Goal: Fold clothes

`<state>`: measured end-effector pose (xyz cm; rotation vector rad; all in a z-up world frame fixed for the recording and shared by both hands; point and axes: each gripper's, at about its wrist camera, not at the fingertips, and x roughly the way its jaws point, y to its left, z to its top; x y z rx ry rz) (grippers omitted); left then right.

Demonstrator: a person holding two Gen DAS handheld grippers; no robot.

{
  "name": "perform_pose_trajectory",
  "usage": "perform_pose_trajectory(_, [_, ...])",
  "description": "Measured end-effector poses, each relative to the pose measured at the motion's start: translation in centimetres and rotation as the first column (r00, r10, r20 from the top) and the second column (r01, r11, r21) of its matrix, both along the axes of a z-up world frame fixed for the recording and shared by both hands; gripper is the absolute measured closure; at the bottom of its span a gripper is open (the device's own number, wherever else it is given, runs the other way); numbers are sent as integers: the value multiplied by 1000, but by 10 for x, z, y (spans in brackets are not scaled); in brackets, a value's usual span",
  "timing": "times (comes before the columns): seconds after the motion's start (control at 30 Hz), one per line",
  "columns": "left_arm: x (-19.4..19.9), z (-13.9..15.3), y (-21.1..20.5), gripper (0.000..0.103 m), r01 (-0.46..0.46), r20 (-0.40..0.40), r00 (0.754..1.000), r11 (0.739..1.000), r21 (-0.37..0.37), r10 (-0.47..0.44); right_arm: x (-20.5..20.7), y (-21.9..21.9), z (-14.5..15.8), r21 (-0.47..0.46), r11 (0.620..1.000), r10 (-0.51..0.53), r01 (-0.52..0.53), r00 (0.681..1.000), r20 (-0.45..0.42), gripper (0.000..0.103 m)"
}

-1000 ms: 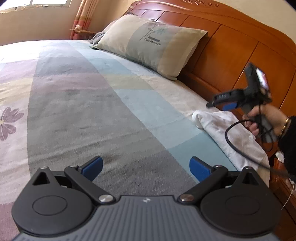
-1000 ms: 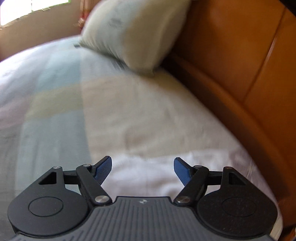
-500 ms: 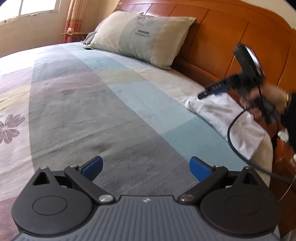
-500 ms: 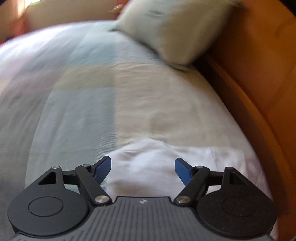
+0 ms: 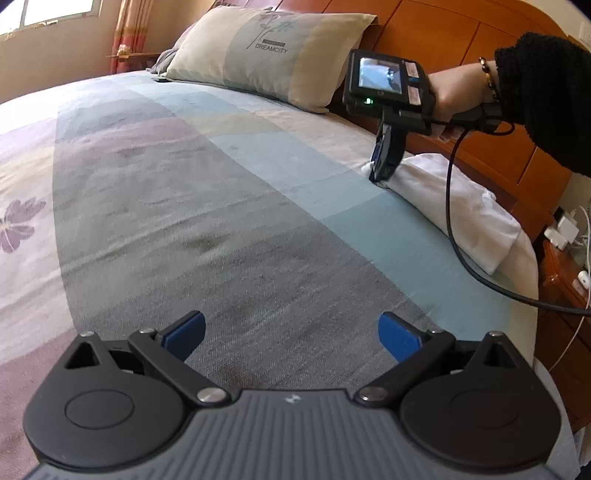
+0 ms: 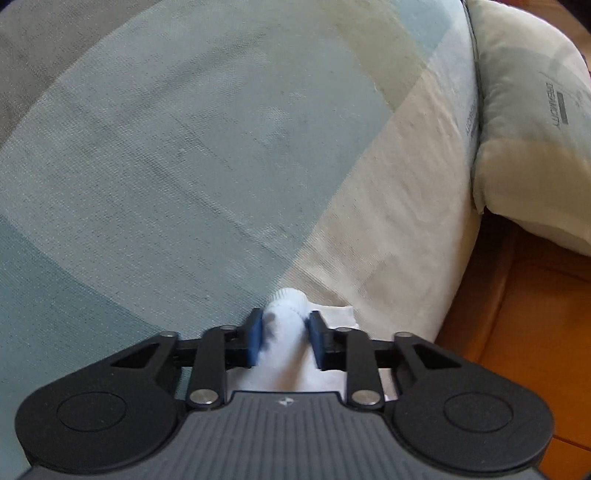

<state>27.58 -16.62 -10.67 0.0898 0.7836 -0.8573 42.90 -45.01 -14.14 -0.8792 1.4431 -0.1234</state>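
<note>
Right gripper pinches white garment edge on bed; left gripper wide open, empty, above bedspread.

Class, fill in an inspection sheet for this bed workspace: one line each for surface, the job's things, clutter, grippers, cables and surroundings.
Surface: bedspread in grey, blue and cream panels, lying flat.
Job's things: white garment bunched at the bed edge by the headboard.
Clutter: pillow at the head of the bed; nothing else seen on the bed.
Grippers: left gripper open above the bedspread, holding nothing; right gripper shut on a fold of the white garment.
Cables: black cable hangs from the right gripper across the garment.
Surroundings: curtain and window far off; nightstand with chargers.
</note>
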Motion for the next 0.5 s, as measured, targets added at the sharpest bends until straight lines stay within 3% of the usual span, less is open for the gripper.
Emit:
perform_pose_trajectory(0.07, [-1, 0, 1, 4, 1, -2, 1000, 1000, -5, -1, 6, -11, 12, 49, 995, -96, 92, 992, 83, 85])
perform_pose_trajectory(0.13, [-2, 1, 1, 4, 0, -1, 1000, 1000, -5, 0, 13, -32, 28, 138, 966, -240, 217, 953, 184, 84])
perform_pose_trajectory(0.2, [-3, 1, 2, 4, 0, -1, 1000, 1000, -5, 0, 14, -49, 37, 234, 925, -347, 300, 916, 198, 84])
perform_pose_trajectory(0.37, [-4, 3, 3, 3, -5, 0, 1000, 1000, -4, 5, -4, -52, 65, 355, 894, -371, 274, 897, 241, 84])
perform_pose_trajectory(0.43, [-4, 3, 3, 3, -15, -10, 1000, 1000, -7, 15, -21, -47, 67, 365, 898, -353, 245, 896, 269, 82])
perform_pose_trajectory(0.5, [-1, 3, 4, 3, -29, -37, 999, 999, -26, 28, -39, -42, 66, 364, 906, -330, 214, 897, 295, 72])
